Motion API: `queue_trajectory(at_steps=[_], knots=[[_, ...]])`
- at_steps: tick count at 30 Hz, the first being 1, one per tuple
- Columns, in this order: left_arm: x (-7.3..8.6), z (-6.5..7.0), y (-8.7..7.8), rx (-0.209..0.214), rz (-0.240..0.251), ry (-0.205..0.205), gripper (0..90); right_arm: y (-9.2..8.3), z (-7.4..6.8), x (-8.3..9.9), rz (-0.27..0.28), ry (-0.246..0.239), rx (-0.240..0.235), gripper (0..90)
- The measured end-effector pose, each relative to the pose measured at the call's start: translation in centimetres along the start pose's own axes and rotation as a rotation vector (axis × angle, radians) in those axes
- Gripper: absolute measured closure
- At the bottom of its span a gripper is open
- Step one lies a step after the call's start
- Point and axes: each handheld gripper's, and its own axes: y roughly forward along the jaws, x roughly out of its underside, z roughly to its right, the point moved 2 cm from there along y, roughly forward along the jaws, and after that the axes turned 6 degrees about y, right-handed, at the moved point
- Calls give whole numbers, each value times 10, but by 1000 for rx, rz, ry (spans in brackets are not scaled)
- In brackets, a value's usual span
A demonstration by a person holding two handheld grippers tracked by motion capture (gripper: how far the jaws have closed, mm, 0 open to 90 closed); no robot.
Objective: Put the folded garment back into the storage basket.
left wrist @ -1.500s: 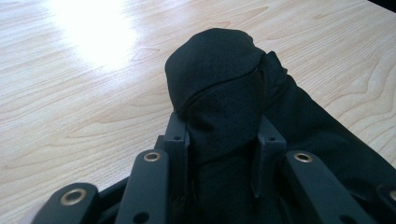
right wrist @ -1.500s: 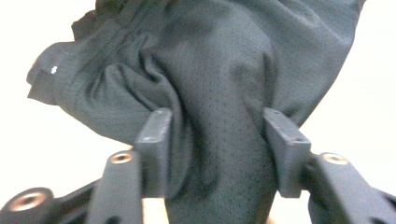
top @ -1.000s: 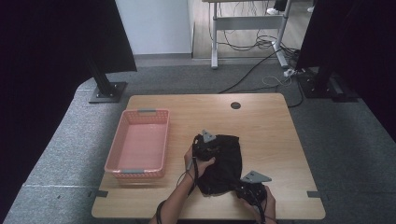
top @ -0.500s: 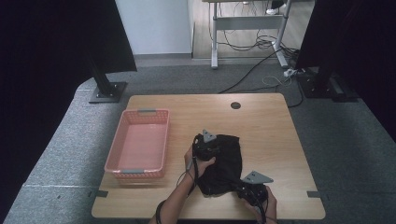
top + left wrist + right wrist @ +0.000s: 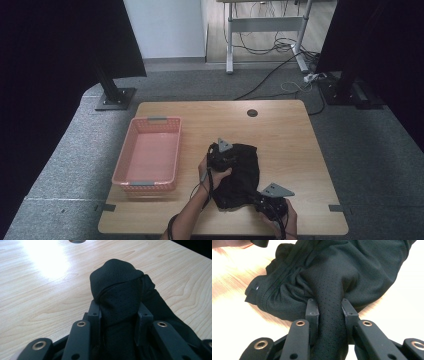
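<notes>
Right tool (image 5: 329, 305): jaws clamped on a bunched fold of the black garment (image 5: 342, 267); in the right gripper view the perforated cloth is pinched tight between the two pads and rises out of them as a taut ridge; the jaws have just finished drawing together on it, having stood slightly wider in the last second; in the high view this tool (image 5: 272, 204) sits at the near right of the cloth, close to the near edge of the tabletop (image 5: 280, 130).

Left tool (image 5: 119, 312): jaws likewise clamped on a fold of the same garment (image 5: 117, 285), which stands up between them in a rounded knob; no change in this grip across the last second; in the high view it (image 5: 222, 157) holds the far left corner of the cloth.

Both hands have kept their stations; comparison with the earlier high views shows the garment (image 5: 239, 175) lying in the same crumpled heap, on the near middle of the tabletop, right of the pink basket (image 5: 150, 155) and apart from it; the basket holds nothing that can be made out.

Assessment: the one change is the right grip closing fully; the cloth is now secured at two separated points, far left and near right; judged ready for a lift or a spreading pull. Risk noted: each tool holds a thick gathered wad rather than a single edge, so the cloth may come up bunched.
</notes>
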Motion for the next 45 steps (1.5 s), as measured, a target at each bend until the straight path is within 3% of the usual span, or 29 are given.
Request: queue_trajectory(at_steps=[12, 30, 45], knots=[[-10, 4, -5, 7, 22, 10, 643, -9, -2, -7, 24, -10, 16, 732], [-35, 0, -27, 1, 71, 28, 643, -26, -9, -32, 83, -46, 23, 733], [-50, 0, -34, -7, 80, 53, 643, -33, -11, -45, 100, -53, 33, 734]])
